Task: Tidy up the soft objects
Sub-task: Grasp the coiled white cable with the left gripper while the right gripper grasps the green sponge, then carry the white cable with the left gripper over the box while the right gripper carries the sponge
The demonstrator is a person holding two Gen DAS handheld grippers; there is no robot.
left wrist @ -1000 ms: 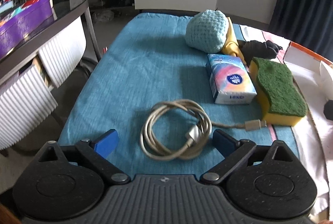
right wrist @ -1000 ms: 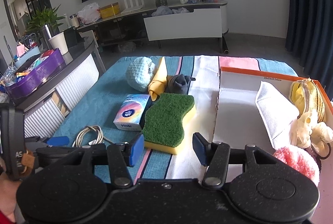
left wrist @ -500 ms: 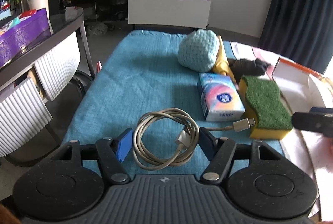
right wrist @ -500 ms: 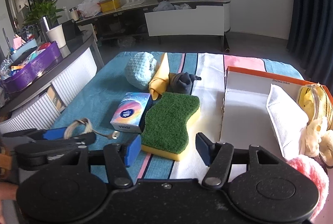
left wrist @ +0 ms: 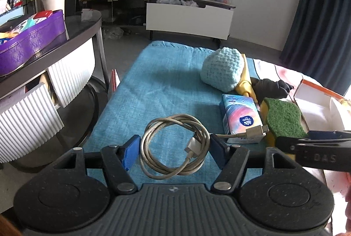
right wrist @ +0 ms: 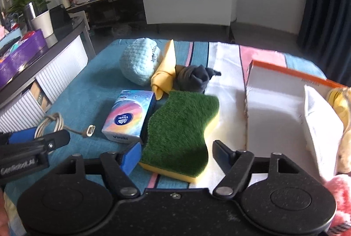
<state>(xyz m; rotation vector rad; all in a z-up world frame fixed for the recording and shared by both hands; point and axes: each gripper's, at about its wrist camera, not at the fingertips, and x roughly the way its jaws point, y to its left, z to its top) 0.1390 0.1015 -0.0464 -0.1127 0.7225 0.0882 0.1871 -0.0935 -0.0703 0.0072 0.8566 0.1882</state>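
Living room, blue cloth (left wrist: 158, 82). Left gripper (left wrist: 174, 149) clamps cable (left wrist: 173, 143) coil; right gripper (right wrist: 176, 153) opening, empty, straddling sponge (right wrist: 182, 126) for box (right wrist: 274, 117).

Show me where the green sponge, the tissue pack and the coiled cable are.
green sponge (right wrist: 182, 126), right wrist view, middle of its green top.
tissue pack (right wrist: 129, 115), right wrist view, middle of its printed top face.
coiled cable (left wrist: 153, 161), left wrist view, left side of the coil.
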